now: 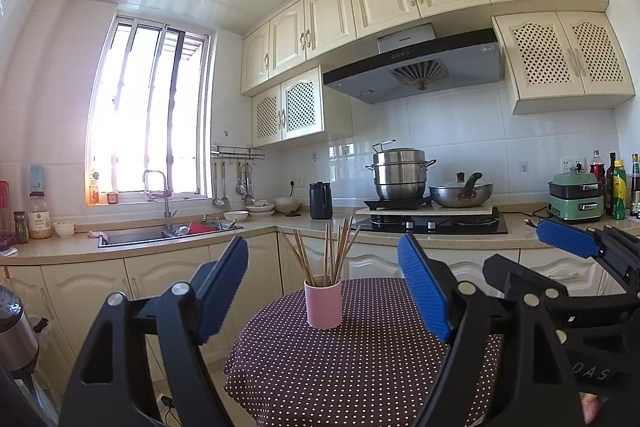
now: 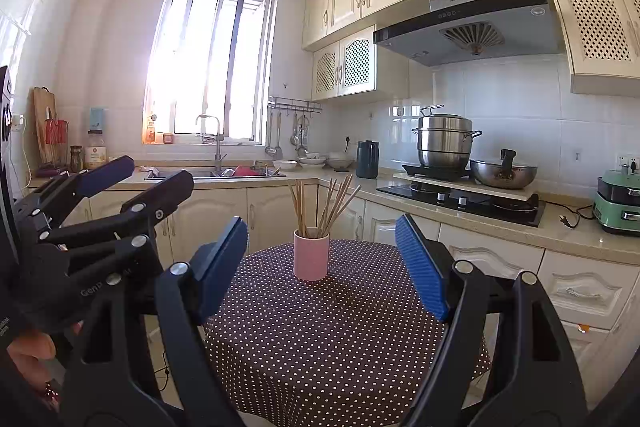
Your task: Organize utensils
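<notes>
chopsticks [image 1: 324, 253] in cup [image 1: 323, 305] on table [image 1: 360, 367], counter [image 1: 256, 229] behind.

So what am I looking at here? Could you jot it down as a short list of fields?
place: home kitchen
table: round, dotted tablecloth
on table: pink cup holding wooden chopsticks, standing upright
left gripper: open, empty, short of the cup
right gripper: open, empty, short of the cup
behind: sink, stove with pots

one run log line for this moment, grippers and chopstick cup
left gripper: open, empty | right gripper: open, empty | pink cup: upright on dotted table, chopsticks inside
</notes>
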The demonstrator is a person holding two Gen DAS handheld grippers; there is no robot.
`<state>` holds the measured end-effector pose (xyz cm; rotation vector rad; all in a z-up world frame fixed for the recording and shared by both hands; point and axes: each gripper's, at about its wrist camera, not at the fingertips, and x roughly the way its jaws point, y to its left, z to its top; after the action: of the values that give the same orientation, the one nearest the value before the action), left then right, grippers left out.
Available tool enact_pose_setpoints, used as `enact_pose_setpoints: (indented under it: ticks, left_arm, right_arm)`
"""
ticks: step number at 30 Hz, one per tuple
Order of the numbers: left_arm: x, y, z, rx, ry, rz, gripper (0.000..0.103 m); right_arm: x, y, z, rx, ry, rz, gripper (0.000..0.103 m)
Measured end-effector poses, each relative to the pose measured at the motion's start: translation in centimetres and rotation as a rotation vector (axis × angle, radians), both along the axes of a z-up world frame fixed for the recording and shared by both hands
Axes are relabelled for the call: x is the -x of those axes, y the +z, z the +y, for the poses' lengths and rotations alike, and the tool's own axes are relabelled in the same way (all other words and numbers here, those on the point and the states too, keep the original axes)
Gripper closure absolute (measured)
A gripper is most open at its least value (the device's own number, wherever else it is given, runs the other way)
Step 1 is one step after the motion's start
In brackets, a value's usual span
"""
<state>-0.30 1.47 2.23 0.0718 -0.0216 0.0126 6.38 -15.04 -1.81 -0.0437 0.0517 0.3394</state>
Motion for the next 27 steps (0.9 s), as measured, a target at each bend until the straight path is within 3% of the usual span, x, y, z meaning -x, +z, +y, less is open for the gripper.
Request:
enact_pose_setpoints:
  ticks: [18, 27]
  left_arm:
    - [-0.2, -0.1, 0.4, 0.001, 0.0, -0.002, 0.027]
    - [-3.2, -0.7, 1.0, -0.003, 0.007, 0.013, 0.027]
  right_arm:
    - [-0.1, -0.1, 0.0, 0.001, 0.001, 0.0, 0.027]
    - [-3.3, -0.7, 0.4, 0.003, 0.004, 0.02, 0.027]
